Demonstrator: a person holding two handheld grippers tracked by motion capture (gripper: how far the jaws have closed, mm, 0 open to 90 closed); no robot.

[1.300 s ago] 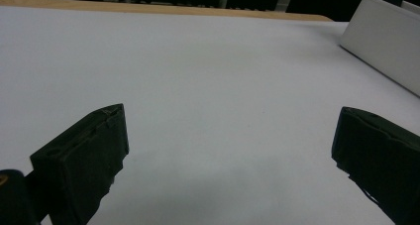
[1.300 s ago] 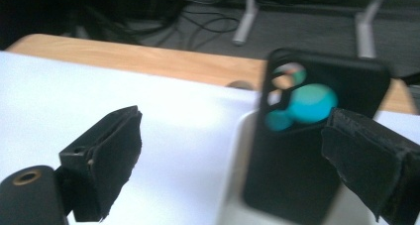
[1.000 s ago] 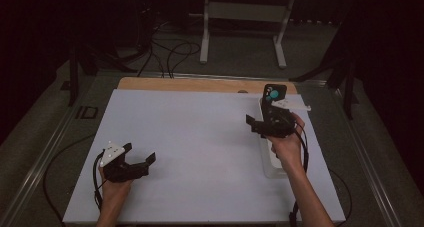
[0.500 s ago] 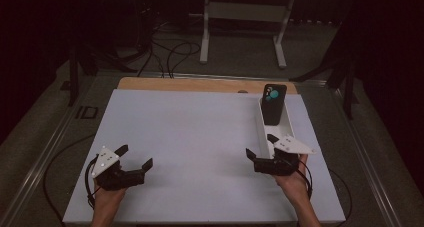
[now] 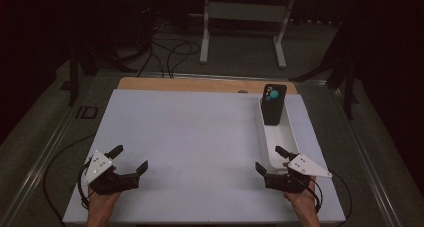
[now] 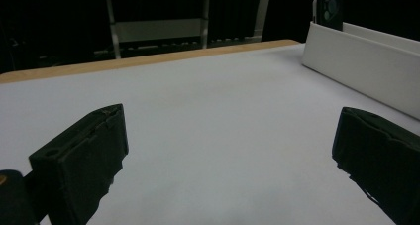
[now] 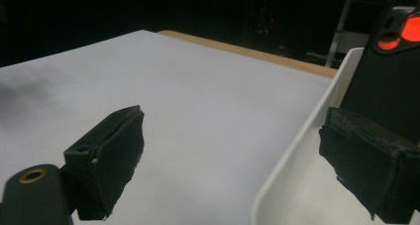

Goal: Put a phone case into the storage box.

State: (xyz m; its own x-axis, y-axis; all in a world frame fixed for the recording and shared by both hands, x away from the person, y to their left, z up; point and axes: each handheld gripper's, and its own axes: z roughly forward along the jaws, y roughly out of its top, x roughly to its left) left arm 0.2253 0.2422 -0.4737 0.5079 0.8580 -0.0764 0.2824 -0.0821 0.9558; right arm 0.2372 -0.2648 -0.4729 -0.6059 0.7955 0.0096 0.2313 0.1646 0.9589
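**High view first: phone lies at 12 o'clock from the right gripper**

High view: a dark phone stands propped at the far end of a long white tray, leaning against its far wall. The tray's long axis runs 12 to 6 o'clock. The right gripper sits at the tray's near end, jaws wide, holding nothing. The left gripper rests at the near left of the white table, jaws also wide and empty, with the phone well apart at about 2 o'clock.

Left gripper view: tray wall far off at 2 o'clock, phone top poking above it.

Right gripper view: 1 jaw over the tray, 1 over the table; phone ahead at 1 o'clock.

Judgement: the right hand is nearer, with a straight reach along the tray.
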